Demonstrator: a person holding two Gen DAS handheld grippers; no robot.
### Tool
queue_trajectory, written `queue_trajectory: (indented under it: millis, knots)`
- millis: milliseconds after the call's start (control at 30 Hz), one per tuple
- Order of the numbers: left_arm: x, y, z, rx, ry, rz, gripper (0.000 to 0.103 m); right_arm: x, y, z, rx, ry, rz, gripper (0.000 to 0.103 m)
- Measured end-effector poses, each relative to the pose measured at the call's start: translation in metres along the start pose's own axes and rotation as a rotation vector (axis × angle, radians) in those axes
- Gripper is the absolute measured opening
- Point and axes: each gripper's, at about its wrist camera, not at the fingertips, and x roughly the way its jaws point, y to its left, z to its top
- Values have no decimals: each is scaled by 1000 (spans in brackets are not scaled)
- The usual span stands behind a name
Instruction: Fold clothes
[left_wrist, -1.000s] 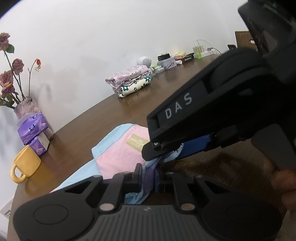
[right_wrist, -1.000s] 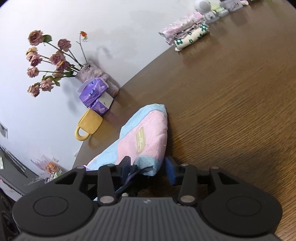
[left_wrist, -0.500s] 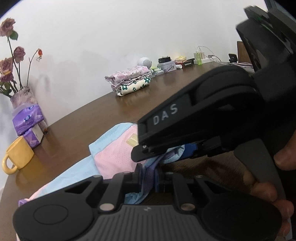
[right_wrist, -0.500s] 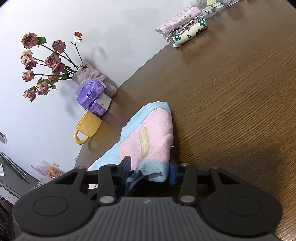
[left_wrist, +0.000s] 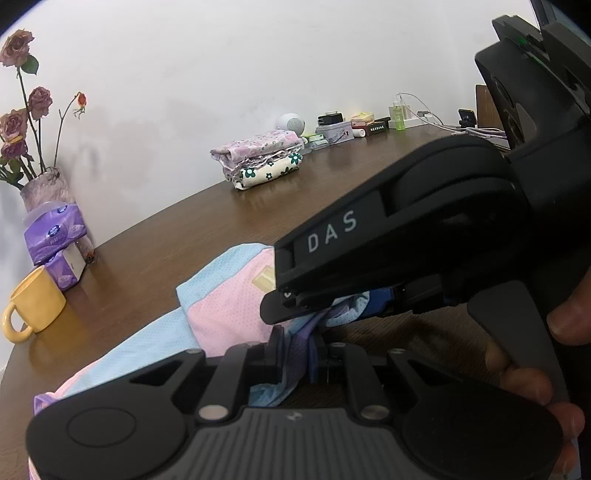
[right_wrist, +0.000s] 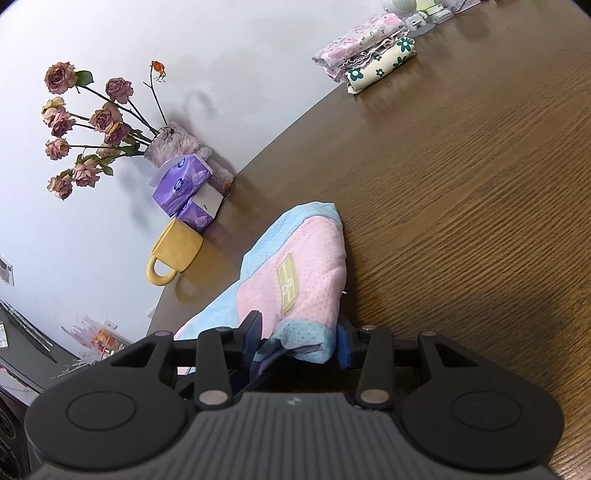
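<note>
Both the left gripper (left_wrist: 297, 349) and right gripper (right_wrist: 299, 339) are pinching the pink-and-blue garment (right_wrist: 295, 273) (same end); the thin hem could slip free, undoing the fold.

A dark wooden table (right_wrist: 461, 192) carries a pink-and-blue garment (right_wrist: 306, 266), a yellow mug (right_wrist: 177, 254), purple tissue packs (right_wrist: 184, 188), a vase of roses (right_wrist: 173, 144) — and, farther off, folded floral clothes (right_wrist: 369, 62).
</note>
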Motion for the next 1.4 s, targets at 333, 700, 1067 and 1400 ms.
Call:
queue_trajectory:
  millis: [333,700,1067,1400]
  knots:
    - [0,2,0,-17,0,-6,12,3,1,0,-10,6,5,41]
    - [1,4,0,-22,2,-9,12,7,-7,5,19,30,14,26]
    - [3,7,1,-40,9,-19,12,7,-6,4,-9,32,4,26]
    - [9,21,5,-104,39,-81,12,1,-2,3,-101,28,-24,26]
